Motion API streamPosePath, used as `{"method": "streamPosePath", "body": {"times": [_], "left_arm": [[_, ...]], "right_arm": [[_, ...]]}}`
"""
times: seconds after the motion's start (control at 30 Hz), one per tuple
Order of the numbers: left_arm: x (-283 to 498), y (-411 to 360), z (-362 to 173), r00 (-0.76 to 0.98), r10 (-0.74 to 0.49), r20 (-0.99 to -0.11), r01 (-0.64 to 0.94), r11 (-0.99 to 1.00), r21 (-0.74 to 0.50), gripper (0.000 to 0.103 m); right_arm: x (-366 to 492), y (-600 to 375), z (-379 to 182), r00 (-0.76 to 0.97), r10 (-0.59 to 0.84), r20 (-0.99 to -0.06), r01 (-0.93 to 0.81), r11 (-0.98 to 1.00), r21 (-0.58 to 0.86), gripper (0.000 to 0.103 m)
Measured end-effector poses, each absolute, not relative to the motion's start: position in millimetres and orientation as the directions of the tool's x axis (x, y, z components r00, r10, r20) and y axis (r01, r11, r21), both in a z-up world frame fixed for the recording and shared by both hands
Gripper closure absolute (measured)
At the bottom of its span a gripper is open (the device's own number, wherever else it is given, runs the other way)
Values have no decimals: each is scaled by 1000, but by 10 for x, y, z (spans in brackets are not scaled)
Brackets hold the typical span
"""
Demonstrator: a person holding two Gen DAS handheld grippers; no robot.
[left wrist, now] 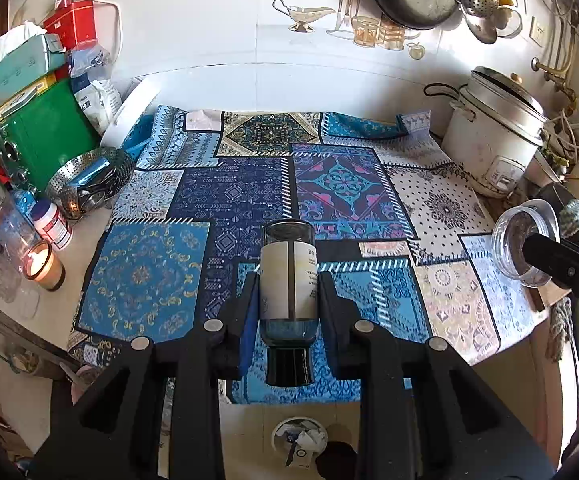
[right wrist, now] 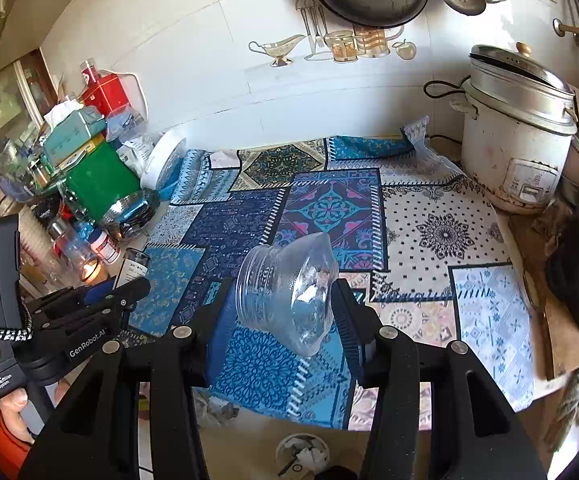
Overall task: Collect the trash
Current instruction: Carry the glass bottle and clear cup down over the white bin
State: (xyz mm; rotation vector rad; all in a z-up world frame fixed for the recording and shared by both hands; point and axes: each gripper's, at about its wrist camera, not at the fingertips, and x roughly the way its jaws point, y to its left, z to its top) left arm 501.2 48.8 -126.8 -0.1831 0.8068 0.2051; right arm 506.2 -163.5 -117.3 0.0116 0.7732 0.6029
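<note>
Clearly, step in hand: both pieces of trash were off the table and being carried; the drop had not yet been made.
Left hand-held gripper (left wrist: pixel 289 280): its jaws stood partly closed, clamped on a small dark glass bottle (left wrist: pixel 289 276) with a pale label, cap end toward the camera, base pointing away.
Right hand-held gripper (right wrist: pixel 285 312): its jaws stood somewhat wider, pinching a clear plastic cup (right wrist: pixel 289 292) lying on its side, crumpled where the pads pressed.
Where the trash was: bottle and cup both hung in the air above the near edge of the patterned cloth (left wrist: pixel 249 200) that covered the table.
Bin (left wrist: pixel 299 438): a small round one on the floor just below that edge, already holding crumpled white paper.
Next move, as I judged it: bring each hand-held gripper over the bin's mouth in turn and let go from low down; the mouth looked narrow, and the glass bottle could break if dropped from high.
Writing on the left tool: "GenRobot.AI" along its body, seen from the right wrist view; a small label on the grip seemed to read "Data Acquisition System".
Bottle label: print too small to read.
Other packaging: the red tin (left wrist: pixel 71 20) and green box (left wrist: pixel 49 140) by the wall bore print I could not make out.
</note>
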Motion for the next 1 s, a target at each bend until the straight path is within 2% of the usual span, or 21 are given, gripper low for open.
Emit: {"method": "streamPosePath", "body": {"times": [0.53,0.8,1.0], "left_arm": [[3294,376,-1850,603,8,-798,-99,993,-65,76],[3087,171,-2431,498,-41,-866,-56,995,-79,76],[3131,-35,-3071,411,-58,-910,-51,995,-86,76]], "right_arm": [[3494,-1570,-1817,543,386,-745,-313,917,248,58],[3222,-1703,-2230,484,325,-812,-233,943,238,58],[3248,-1858,-2793,413,286,-865,-192,956,224,58]]}}
